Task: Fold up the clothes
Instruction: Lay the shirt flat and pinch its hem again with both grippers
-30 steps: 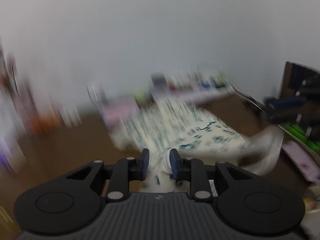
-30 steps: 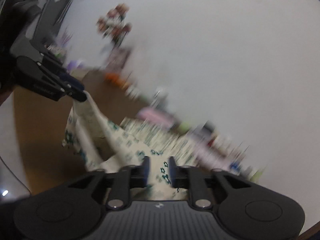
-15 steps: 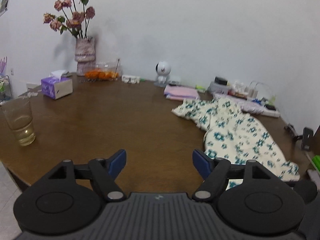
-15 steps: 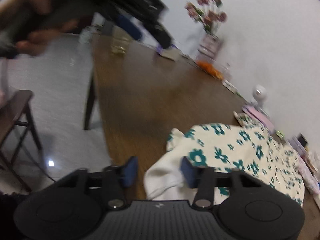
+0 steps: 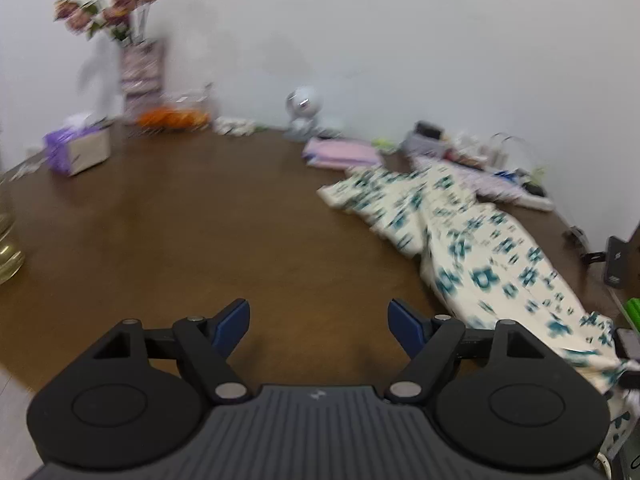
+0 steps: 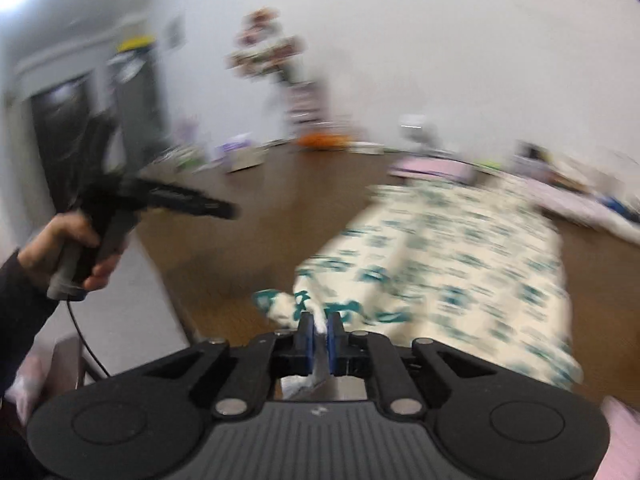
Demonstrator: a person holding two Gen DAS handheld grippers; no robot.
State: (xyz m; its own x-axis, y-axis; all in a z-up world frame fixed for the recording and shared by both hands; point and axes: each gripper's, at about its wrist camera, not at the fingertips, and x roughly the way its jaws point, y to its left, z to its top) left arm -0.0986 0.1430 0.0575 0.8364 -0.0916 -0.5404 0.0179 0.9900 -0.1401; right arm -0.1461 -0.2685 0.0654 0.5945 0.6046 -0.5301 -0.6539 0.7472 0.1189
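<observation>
Cloth: flowery cloth (image 5: 472, 240) with teal flowers lies spread on the right side of the brown desk (image 5: 200, 232), running from far to near.
Right claw: right claw (image 6: 319, 334) is clenched on a near corner of the cloth; a bit of white cloth shows between its blue pads (image 6: 306, 338).
Left claw: left claw (image 5: 319, 326) is spreading its jaws wider and has nothing between them; it hangs over bare desk, to the left of the cloth.
Left hand: hand (image 6: 68, 248) grips the handle of the left claw, seen at the left in the right wrist view.
Step now: I think the left claw should go get the other near corner, so both corners can lift together.
How to do it well: keep the right grip tight, pinch only the edge, and pull the cloth flat before folding.
Other things: vase of flowers (image 5: 138, 60), tissue box (image 5: 78, 148), oranges (image 5: 172, 116), small white round gadget (image 5: 304, 112) and pink folded cloth (image 5: 344, 154) sit far back.
In the way: pink folded cloth and small clutter lie just beside the far end of the cloth; a glass (image 5: 6, 240) stands at the left edge, well apart.
</observation>
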